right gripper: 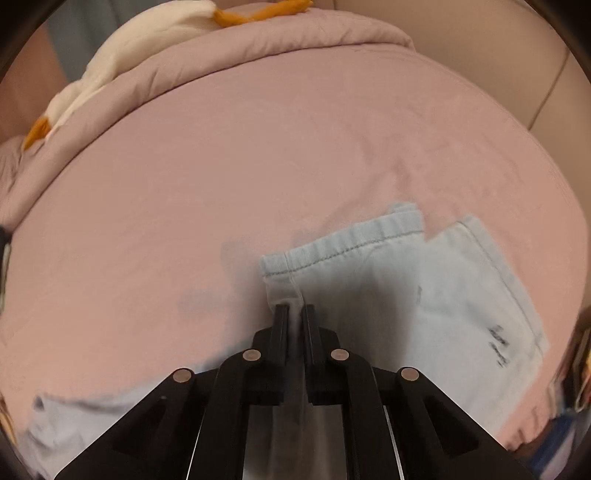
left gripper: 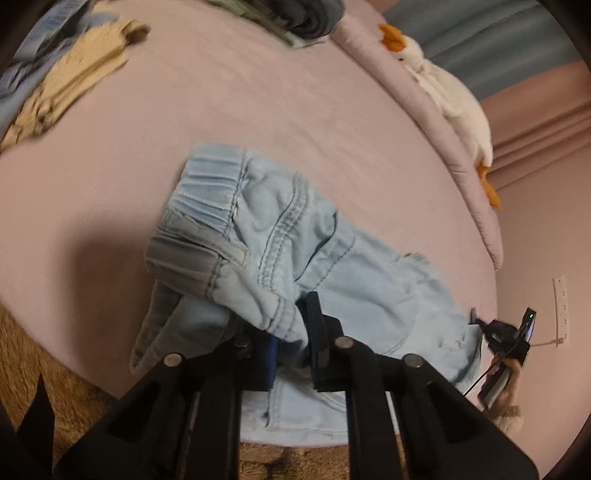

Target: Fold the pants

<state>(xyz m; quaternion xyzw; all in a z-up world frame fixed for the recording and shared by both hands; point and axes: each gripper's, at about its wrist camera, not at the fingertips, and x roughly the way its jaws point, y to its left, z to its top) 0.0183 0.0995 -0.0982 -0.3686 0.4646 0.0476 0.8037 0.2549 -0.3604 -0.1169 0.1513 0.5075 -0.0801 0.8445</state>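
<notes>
Light blue denim pants [left gripper: 332,258] lie crumpled on the pink bed sheet [left gripper: 258,110], with the elastic waistband [left gripper: 210,195] towards the left. My left gripper [left gripper: 293,332] is shut on a bunched fold of the waist fabric near the bed's front edge. In the right wrist view the pant legs [right gripper: 424,295] lie flat with the hems [right gripper: 351,247] pointing away. My right gripper [right gripper: 294,314] is shut on the edge of the nearer leg just below its hem. In the left wrist view that right gripper [left gripper: 480,323] shows at the far right end of the pants.
A white plush goose [left gripper: 450,96] lies on a rolled pink duvet [right gripper: 258,48] along the far side. A beige garment [left gripper: 66,81] and a pile of dark clothes [left gripper: 295,14] sit at the back left. Brown carpet [left gripper: 55,362] borders the bed's front edge.
</notes>
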